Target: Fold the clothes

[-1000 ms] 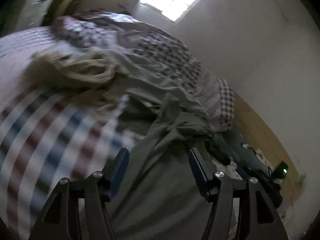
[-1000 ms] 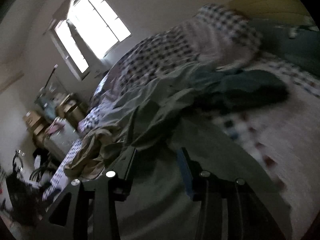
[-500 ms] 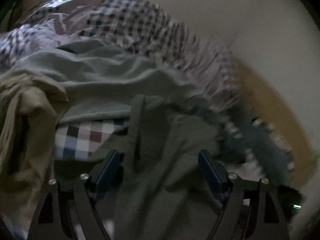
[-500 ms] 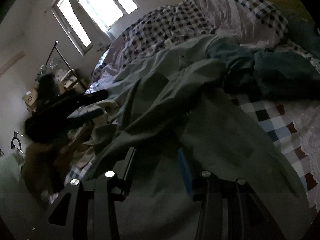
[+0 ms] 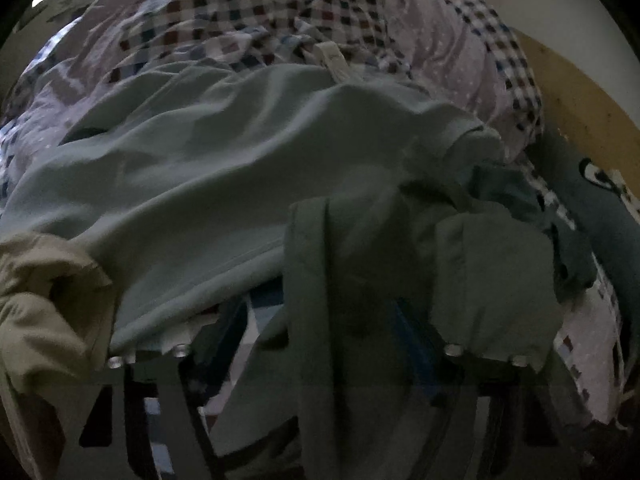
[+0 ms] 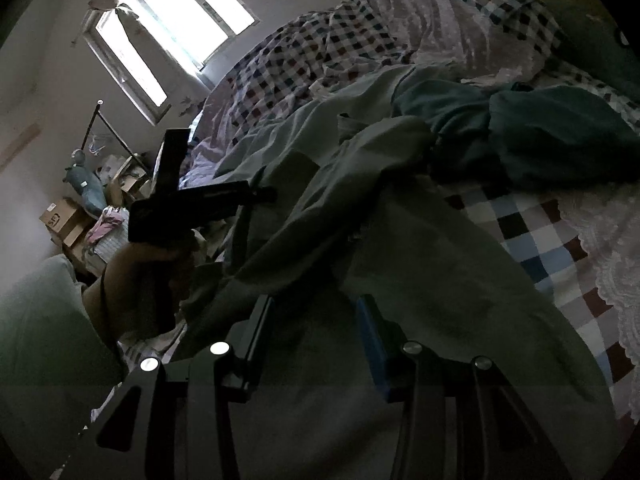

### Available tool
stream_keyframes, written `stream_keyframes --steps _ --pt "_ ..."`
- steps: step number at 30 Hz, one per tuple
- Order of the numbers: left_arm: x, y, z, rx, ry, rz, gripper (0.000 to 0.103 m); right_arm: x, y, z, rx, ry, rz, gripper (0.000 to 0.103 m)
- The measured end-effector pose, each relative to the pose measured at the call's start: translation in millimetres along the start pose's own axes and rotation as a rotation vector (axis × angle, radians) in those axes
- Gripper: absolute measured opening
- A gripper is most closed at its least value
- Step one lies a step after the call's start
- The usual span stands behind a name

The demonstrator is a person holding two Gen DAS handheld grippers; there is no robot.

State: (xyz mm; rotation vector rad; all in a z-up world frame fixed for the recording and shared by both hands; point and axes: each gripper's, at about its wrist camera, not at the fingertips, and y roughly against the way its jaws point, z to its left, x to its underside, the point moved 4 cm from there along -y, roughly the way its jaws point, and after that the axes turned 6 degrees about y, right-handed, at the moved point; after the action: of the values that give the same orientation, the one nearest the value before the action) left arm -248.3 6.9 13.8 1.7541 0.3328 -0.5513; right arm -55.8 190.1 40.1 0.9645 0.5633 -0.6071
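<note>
A grey-green garment [image 5: 320,280] lies crumpled on the bed, with a strip of it running between the fingers of my left gripper [image 5: 316,320], whose jaws stand wide apart. The same garment [image 6: 420,272] spreads under my right gripper [image 6: 316,320], with cloth bunched between its blue-padded fingers, which stand apart. A pale green garment [image 5: 192,168] lies behind, a beige one [image 5: 44,300] at the left. In the right wrist view the left gripper [image 6: 192,200] shows dark, held by a hand above the clothes.
A checked quilt [image 5: 280,12] is heaped at the back of the bed. A dark teal garment [image 6: 540,136] lies at the right on the checked sheet [image 6: 540,240]. A window [image 6: 172,28], boxes and clutter [image 6: 76,216] are at the left. A wooden headboard [image 5: 580,92] is at the right.
My left gripper has dropped lower and closer into the clothes pile, with its fingers now under cloth. In the right wrist view the left gripper has come in clearly over the pile.
</note>
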Motion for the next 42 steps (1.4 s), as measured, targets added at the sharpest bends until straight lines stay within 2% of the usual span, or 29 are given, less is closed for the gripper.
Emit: stream_keyframes --steps 2,3,5,7,12,17,23,28,31,33,36,37,38,39,40,41,42 --pt "-1.6 -4.3 -0.1 0.005 0.023 0.020 0.018 0.1 0.3 -1.0 0.004 0.000 0.002 0.047" --pt "-2.3 -4.8 -0.5 0.007 0.036 0.025 0.014 0.2 0.1 -1.2 0.007 0.002 0.004 0.047" --pt "-7.5 8.1 -0.4 0.017 0.059 -0.016 0.009 1.5 -2.1 -1.2 0.020 0.015 0.016 0.047" --pt "-15.2 27.3 3.6 0.030 0.095 -0.073 0.008 4.1 -5.7 -1.7 0.037 0.029 0.036 0.047" --pt "-32.8 99.4 37.4 -0.001 0.166 -0.266 0.006 15.3 -18.2 -8.6 0.077 0.032 0.106 0.047" --pt "-38.8 165.3 91.1 -0.093 0.243 -0.417 0.006 20.2 -20.9 -18.6 0.103 0.011 0.139 0.047" --pt "-27.3 208.3 168.4 -0.201 0.397 -0.449 0.006 20.8 -18.4 -25.9 0.119 -0.002 0.145 0.047" --pt "-25.4 227.4 190.2 -0.274 0.409 -0.478 0.006 24.2 -24.9 -29.1 0.136 -0.010 0.178 0.047" --pt "-19.9 235.9 199.4 -0.290 0.465 -0.521 0.006 24.9 -27.3 -29.2 0.146 -0.007 0.188 0.046" --pt "-16.1 222.9 207.4 -0.346 0.469 -0.481 0.006 25.1 -27.9 -28.5 0.153 -0.001 0.191 0.046" --pt "-7.4 191.3 223.1 -0.460 0.461 -0.343 0.007 24.7 -28.1 -27.0 0.162 0.013 0.194 0.046" --pt "-2.9 180.6 229.1 -0.487 0.463 -0.288 0.011 24.4 -27.9 -26.6 0.164 0.016 0.194 0.047" --pt "1.6 177.1 231.7 -0.478 0.471 -0.271 0.016 23.9 -27.0 -26.7 0.162 0.013 0.191 0.047" --pt "9.1 181.0 232.6 -0.445 0.484 -0.293 0.019 23.4 -26.1 -26.8 0.161 0.010 0.187 0.047" --pt "17.1 186.4 233.2 -0.409 0.498 -0.321 0.033 22.7 -25.3 -26.9 0.159 0.007 0.184 0.047" --pt "25.2 191.8 233.9 -0.372 0.512 -0.349 0.055 21.4 -24.4 -26.9 0.157 0.005 0.179 0.047" --pt "35.0 201.1 233.9 -0.355 0.518 -0.374 0.065 19.9 -22.9 -26.4 0.155 0.004 0.173 0.047"
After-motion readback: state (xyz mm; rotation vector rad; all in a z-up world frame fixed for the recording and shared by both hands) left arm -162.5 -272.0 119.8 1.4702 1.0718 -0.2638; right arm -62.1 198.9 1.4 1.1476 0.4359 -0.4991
